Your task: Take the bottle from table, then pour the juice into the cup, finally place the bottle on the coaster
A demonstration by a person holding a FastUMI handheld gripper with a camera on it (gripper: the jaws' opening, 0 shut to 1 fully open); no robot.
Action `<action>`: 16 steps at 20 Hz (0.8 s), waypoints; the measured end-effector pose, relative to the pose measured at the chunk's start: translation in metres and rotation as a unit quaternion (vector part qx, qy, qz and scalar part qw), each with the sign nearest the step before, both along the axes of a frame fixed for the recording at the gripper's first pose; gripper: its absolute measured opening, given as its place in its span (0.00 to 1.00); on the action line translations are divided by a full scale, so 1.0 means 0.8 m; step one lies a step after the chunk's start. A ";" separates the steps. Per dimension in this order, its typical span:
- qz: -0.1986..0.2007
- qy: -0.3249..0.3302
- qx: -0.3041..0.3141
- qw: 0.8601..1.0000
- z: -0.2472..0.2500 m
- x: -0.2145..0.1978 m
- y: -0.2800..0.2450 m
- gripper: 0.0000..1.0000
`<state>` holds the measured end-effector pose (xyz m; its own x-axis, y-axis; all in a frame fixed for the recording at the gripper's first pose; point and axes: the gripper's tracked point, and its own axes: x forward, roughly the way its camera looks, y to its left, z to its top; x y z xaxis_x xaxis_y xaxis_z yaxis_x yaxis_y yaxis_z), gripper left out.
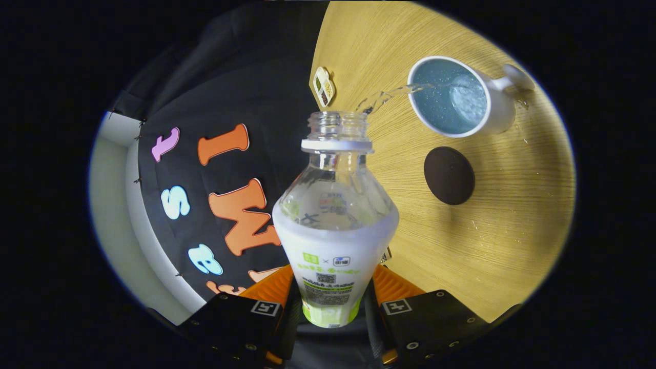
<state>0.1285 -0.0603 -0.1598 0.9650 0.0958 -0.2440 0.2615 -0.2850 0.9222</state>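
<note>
My gripper [332,287] is shut on a clear plastic bottle [334,215] with a white label, both fingers pressing its lower body. The bottle is uncapped and tipped over, its open neck [338,125] pointing ahead of the fingers. A thin stream of clear liquid [389,95] arcs from the neck into a white cup [453,97] with a blue inside and a handle, standing on the wooden table [502,225]. Liquid shows inside the cup. A dark round coaster [449,175] lies on the table beside the cup, nearer the fingers than the cup.
A small tag with coloured patches [323,86] sits at the table's edge beyond the bottle's neck. A few drops lie on the wood near the cup's handle [520,105]. The booth's black cloth wall [236,102] hangs past the table's edge.
</note>
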 end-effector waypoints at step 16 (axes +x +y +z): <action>-0.015 -0.012 0.050 0.999 0.023 0.005 -0.007 0.58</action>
